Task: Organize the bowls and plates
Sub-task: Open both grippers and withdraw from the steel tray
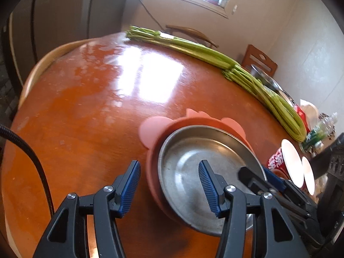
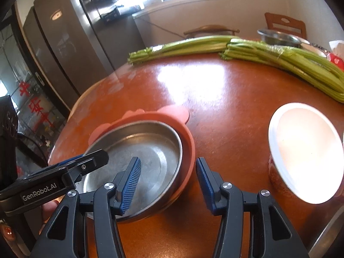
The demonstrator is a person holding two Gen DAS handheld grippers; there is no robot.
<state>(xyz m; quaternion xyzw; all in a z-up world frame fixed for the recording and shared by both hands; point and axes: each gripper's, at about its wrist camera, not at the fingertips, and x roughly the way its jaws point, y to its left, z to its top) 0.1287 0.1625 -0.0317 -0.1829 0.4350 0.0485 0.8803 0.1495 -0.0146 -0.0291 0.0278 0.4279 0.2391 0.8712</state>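
Observation:
A shallow steel plate [image 1: 193,167] [image 2: 139,150] rests in a pink silicone plate with ear-shaped tabs [image 1: 150,131] [image 2: 172,116] on the brown wooden table [image 1: 86,107] [image 2: 225,107]. My left gripper [image 1: 169,185] [image 2: 83,158] straddles the left rim of the stacked plates, one finger over the steel, the other outside the pink edge. My right gripper [image 2: 167,182] [image 1: 261,175] straddles the opposite rim the same way. Neither pair of pads visibly presses on the rim. A red-patterned bowl with a white inside [image 2: 305,150] [image 1: 290,161] stands to the right, a second one [image 1: 307,176] beside it.
Two long bundles of celery [image 1: 193,49] [image 2: 279,58] lie across the far side of the table. A steel bowl [image 2: 277,36] [image 1: 264,77] stands behind them, with bottles and packets near the right edge. Wooden chairs [image 2: 286,23] and a dark fridge [image 2: 64,32] surround the table.

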